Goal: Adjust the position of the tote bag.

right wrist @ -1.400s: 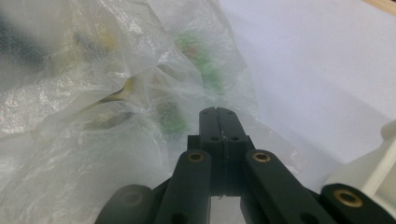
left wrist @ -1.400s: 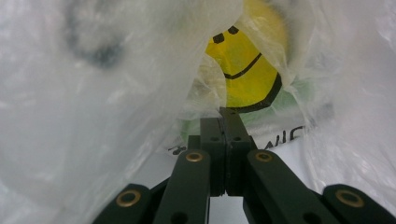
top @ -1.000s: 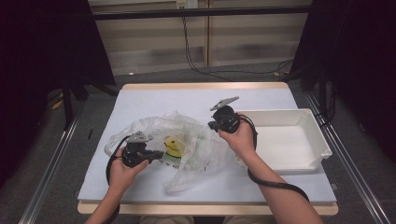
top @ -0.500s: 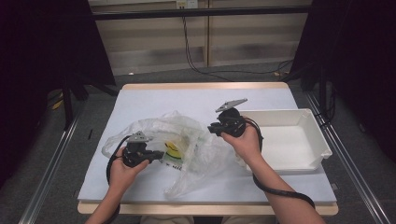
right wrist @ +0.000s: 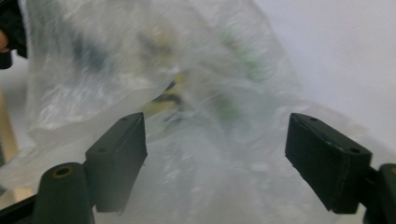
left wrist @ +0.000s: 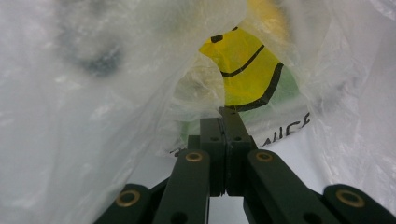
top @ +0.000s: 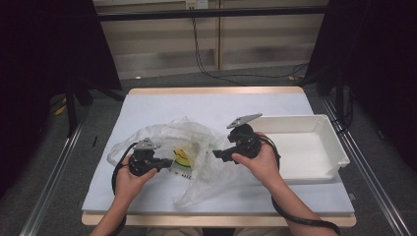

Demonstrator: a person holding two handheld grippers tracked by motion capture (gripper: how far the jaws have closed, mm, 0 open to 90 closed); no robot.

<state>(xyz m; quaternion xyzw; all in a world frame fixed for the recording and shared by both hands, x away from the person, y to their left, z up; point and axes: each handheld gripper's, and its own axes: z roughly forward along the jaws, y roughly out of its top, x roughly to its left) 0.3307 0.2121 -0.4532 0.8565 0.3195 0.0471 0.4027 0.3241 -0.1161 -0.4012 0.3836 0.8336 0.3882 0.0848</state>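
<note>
While the left tongs (left wrist: 223, 122) pinch the clear plastic bag (top: 196, 162) lying mid-desk (top: 221, 105), the right tongs (right wrist: 217, 158) gape wide before its blurred film. Probably best to catch one loose layer only, away from the yellow printed pack (left wrist: 247, 70) inside.

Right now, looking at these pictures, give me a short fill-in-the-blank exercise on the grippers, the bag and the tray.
1. The left gripper is ____ on the edge of the clear plastic bag.
2. The right gripper faces the bag with its jaws ____.
3. The yellow smiley print shows ____ the bag.
4. The white tray sits at the table's ____ side in the high view.

Missing words: shut; open; inside; right
</note>
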